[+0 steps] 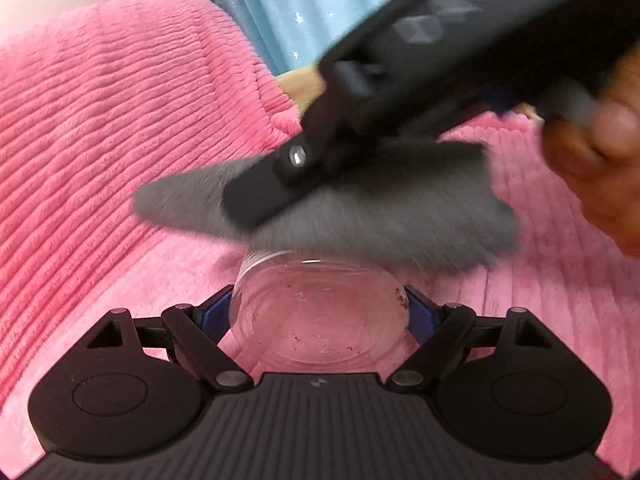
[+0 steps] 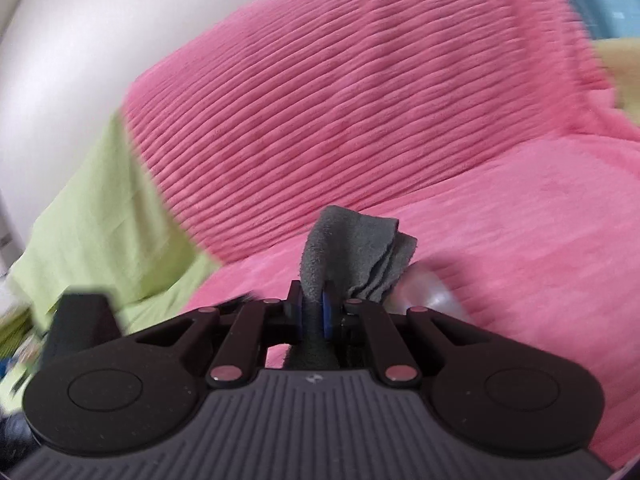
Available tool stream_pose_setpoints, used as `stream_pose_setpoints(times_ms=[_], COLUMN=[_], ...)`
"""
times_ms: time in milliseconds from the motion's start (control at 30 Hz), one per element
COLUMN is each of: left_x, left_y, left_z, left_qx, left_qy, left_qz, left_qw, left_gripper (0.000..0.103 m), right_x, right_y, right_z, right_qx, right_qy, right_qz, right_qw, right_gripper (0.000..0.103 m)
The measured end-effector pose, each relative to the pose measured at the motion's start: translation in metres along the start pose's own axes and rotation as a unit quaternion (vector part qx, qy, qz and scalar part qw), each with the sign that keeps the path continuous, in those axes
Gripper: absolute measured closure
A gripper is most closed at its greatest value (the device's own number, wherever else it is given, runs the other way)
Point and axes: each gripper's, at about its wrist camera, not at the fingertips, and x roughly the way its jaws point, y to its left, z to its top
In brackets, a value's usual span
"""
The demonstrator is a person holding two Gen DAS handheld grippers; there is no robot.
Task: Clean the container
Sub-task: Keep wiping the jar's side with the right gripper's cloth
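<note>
Pink ribbed bedding (image 1: 120, 128) fills both views. At lower centre, the left gripper (image 1: 320, 308) pinches a clear container (image 1: 320, 320); the right gripper (image 2: 314, 312) clamps a grey cloth (image 2: 356, 248) against its rim. Hard wiping could twist the slick container loose.

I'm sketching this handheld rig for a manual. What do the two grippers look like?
Both look alike. The left gripper has a dark grey ribbed body, two round black housings at its sides, and black linkage bars with silver pivot pins. Its fingers carry blue pads. The right gripper repeats this, with a small pale logo on the ribbed body. No cables show. No sleeve shows on the hand.
</note>
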Motion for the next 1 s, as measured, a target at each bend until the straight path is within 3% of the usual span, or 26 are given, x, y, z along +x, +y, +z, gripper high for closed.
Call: stream_pose_setpoints(times_ms=[67, 167, 333, 433, 500, 600, 667, 833, 1000], left_x=[0.002, 0.0, -0.001, -0.002, -0.002, -0.003, -0.002, 0.001, 0.004], left_y=[-0.005, -0.01, -0.008, -0.01, -0.012, -0.017, -0.018, 0.002, 0.028], left_z=[0.001, 0.002, -0.001, 0.0, 0.0, 0.0, -0.001, -0.001, -0.004], left_qx=[0.018, 0.034, 0.029, 0.033, 0.039, 0.051, 0.053, -0.031, -0.128], left_qy=[-0.002, -0.004, -0.001, -0.001, -0.003, -0.002, 0.002, 0.008, 0.009], left_qz=[0.006, 0.013, 0.013, 0.015, 0.015, 0.02, 0.022, -0.021, -0.065], left_qw=[0.9998, 0.9993, 0.9995, 0.9994, 0.9991, 0.9985, 0.9984, 0.9993, 0.9896], left_gripper=[0.018, 0.018, 0.018, 0.018, 0.018, 0.017, 0.017, 0.017, 0.018], right_x=[-0.005, -0.009, 0.002, 0.001, -0.004, -0.009, -0.01, -0.006, -0.005], right_y=[-0.011, -0.009, 0.016, 0.009, -0.011, -0.024, -0.019, -0.009, -0.011], right_z=[0.003, 0.001, -0.009, -0.002, 0.001, 0.001, 0.0, 0.001, -0.001], right_qx=[0.025, 0.031, 0.004, -0.003, 0.041, 0.074, 0.062, 0.028, 0.045], right_qy=[-0.021, -0.022, 0.022, 0.001, -0.025, -0.037, -0.036, -0.032, -0.028], right_qz=[-0.032, -0.031, 0.044, 0.007, -0.023, -0.027, -0.03, -0.039, -0.028], right_qw=[0.999, 0.999, 0.999, 1.0, 0.999, 0.996, 0.997, 0.998, 0.998], right_gripper=[0.097, 0.095, 0.096, 0.097, 0.097, 0.097, 0.097, 0.097, 0.096])
